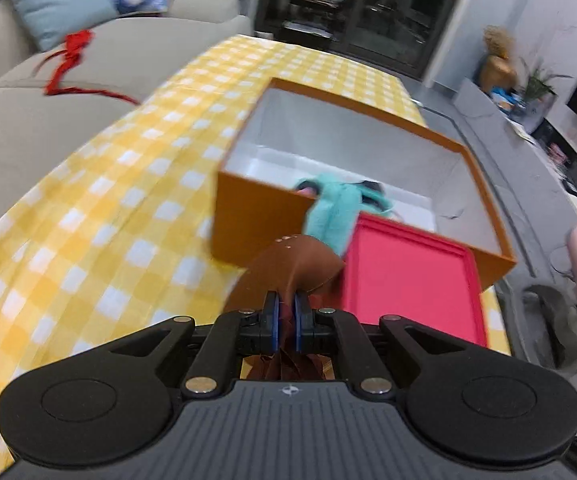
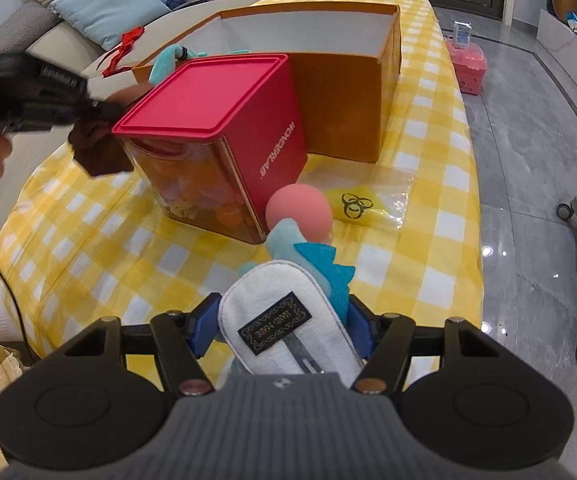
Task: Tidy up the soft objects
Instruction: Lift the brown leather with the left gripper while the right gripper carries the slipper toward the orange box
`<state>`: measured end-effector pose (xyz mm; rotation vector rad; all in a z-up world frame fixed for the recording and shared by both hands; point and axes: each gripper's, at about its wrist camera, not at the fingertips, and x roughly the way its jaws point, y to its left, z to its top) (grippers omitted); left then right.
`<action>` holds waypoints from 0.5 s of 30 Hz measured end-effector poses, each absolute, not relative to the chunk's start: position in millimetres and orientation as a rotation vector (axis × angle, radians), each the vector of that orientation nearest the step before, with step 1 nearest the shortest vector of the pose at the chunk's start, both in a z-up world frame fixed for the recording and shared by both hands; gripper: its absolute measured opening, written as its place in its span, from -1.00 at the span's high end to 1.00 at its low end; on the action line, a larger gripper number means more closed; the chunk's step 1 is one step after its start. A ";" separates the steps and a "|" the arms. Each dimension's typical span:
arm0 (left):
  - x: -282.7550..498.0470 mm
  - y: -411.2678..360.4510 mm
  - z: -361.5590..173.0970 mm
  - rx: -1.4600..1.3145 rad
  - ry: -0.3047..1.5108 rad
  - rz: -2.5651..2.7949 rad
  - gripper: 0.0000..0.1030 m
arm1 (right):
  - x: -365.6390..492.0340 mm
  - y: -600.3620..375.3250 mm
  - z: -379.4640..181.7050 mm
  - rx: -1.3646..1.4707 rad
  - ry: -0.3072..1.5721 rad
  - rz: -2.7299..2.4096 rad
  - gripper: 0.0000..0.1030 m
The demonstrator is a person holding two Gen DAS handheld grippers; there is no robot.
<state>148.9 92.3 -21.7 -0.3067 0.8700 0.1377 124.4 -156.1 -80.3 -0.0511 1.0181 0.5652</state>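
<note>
My left gripper (image 1: 287, 305) is shut on a brown soft cloth (image 1: 296, 264), held above the yellow checked tablecloth (image 1: 100, 216) just in front of the open orange box (image 1: 256, 220). A teal plush (image 1: 336, 212) lies in the box and hangs over its near rim. In the right wrist view the brown cloth (image 2: 100, 152) hangs from the left gripper (image 2: 106, 110), left of the red-lidded container (image 2: 216, 96). My right gripper (image 2: 282, 322) is shut on a teal plush toy (image 2: 264, 300) that has a white belly and a pink ball nose.
The clear red-lidded container (image 1: 408, 276) stands against the orange box (image 2: 344, 112). A yellow plastic bag (image 2: 364, 204) lies beside it. A sofa (image 1: 48, 128) with cushions and a red ribbon (image 1: 72, 60) runs along the table's left. A pink case (image 2: 466, 64) sits on the floor.
</note>
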 end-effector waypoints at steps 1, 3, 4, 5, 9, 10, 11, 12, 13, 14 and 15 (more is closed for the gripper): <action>153.7 90.0 -23.0 -0.302 0.892 0.120 0.85 | 125.6 -155.9 -81.1 -0.051 1.022 0.564 -0.26; 165.1 86.0 -29.4 -0.285 0.951 0.129 0.85 | 128.1 -154.9 -82.0 -0.054 1.026 0.563 -0.26; 166.6 85.1 -30.8 -0.280 0.951 0.139 0.85 | 129.1 -154.3 -81.8 -0.055 1.026 0.565 -0.26; 167.9 85.3 -31.3 -0.283 0.941 0.145 0.85 | 129.6 -153.7 -81.5 -0.053 1.025 0.568 -0.25; 182.0 93.2 -17.5 -0.386 0.899 0.125 0.85 | 129.1 -151.3 -80.8 -0.055 1.021 0.584 -0.26; 187.0 94.1 -10.6 -0.385 0.880 0.126 0.85 | 129.0 -150.4 -81.1 -0.058 1.023 0.587 -0.26; 191.3 94.6 -2.8 -0.387 0.854 0.130 0.85 | 129.7 -149.8 -81.9 -0.059 1.026 0.590 -0.25; 195.8 96.9 6.9 -0.394 0.826 0.135 0.85 | 130.0 -149.4 -82.6 -0.060 1.030 0.590 -0.26; 198.3 100.7 15.3 -0.405 0.795 0.140 0.85 | 130.3 -149.5 -83.6 -0.060 1.035 0.590 -0.26; 198.5 106.7 24.1 -0.431 0.745 0.151 0.85 | 130.5 -149.8 -84.4 -0.059 1.039 0.588 -0.26; 197.7 113.8 34.1 -0.459 0.694 0.159 0.85 | 130.6 -150.3 -84.7 -0.059 1.041 0.584 -0.26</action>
